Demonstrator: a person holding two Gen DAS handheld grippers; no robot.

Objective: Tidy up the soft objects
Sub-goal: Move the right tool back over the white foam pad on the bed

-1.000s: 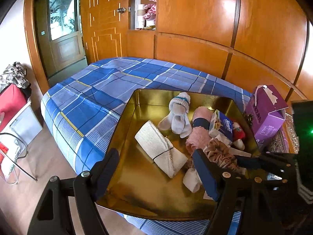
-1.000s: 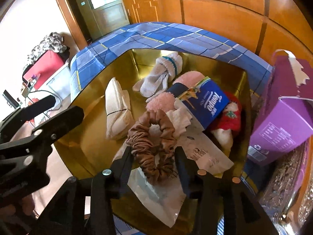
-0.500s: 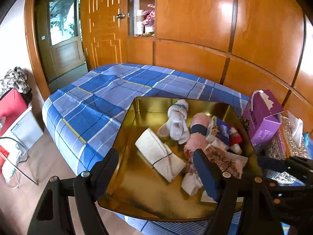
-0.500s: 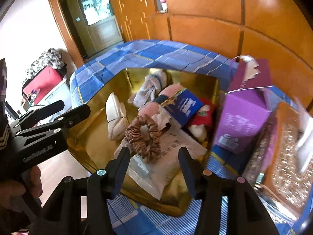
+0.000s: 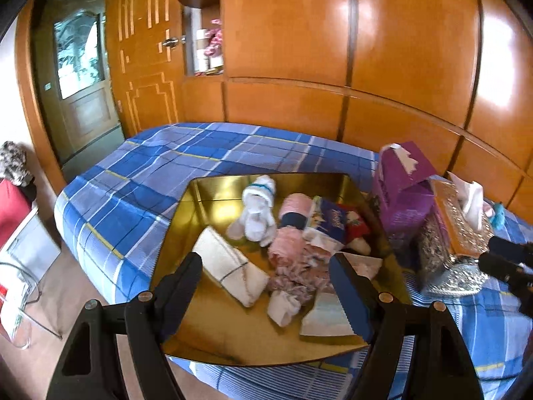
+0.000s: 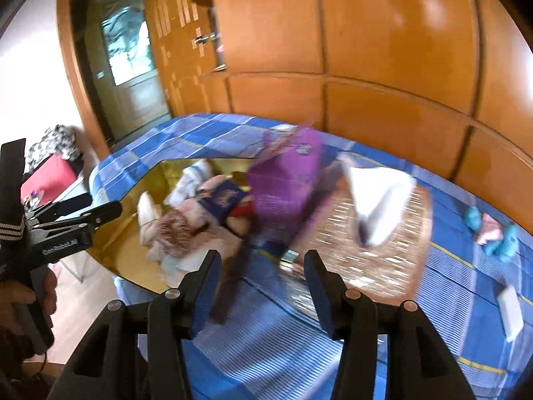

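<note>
A gold tray [image 5: 186, 303] lies on the blue plaid bed. In it are white socks [image 5: 256, 213], a pink roll [image 5: 293, 220], a folded cream cloth [image 5: 230, 270], a brown scrunchie [image 5: 299, 266], a blue tissue pack [image 5: 328, 220] and a white plastic bag [image 5: 333, 313]. My left gripper [image 5: 266, 266] hangs open above the tray's near half, holding nothing. My right gripper [image 6: 261, 260] is open and empty over the bedspread, right of the tray [image 6: 133, 233]. The scrunchie [image 6: 176, 230] rests on the pile, apart from it. The right wrist view is blurred.
A purple box [image 6: 286, 183] stands just right of the tray. Beside it is a glittery tissue box [image 6: 376, 233] with a white tissue [image 6: 379, 200] sticking up. Small teal and pink items [image 6: 493, 230] lie far right. A wood-panelled wall backs the bed; a hand [image 6: 20, 293] holds the left gripper.
My right gripper let go of the brown scrunchie, which stays on the pile, then drew back, rose and swung right toward the boxes. The left gripper pulled back and up a little.
</note>
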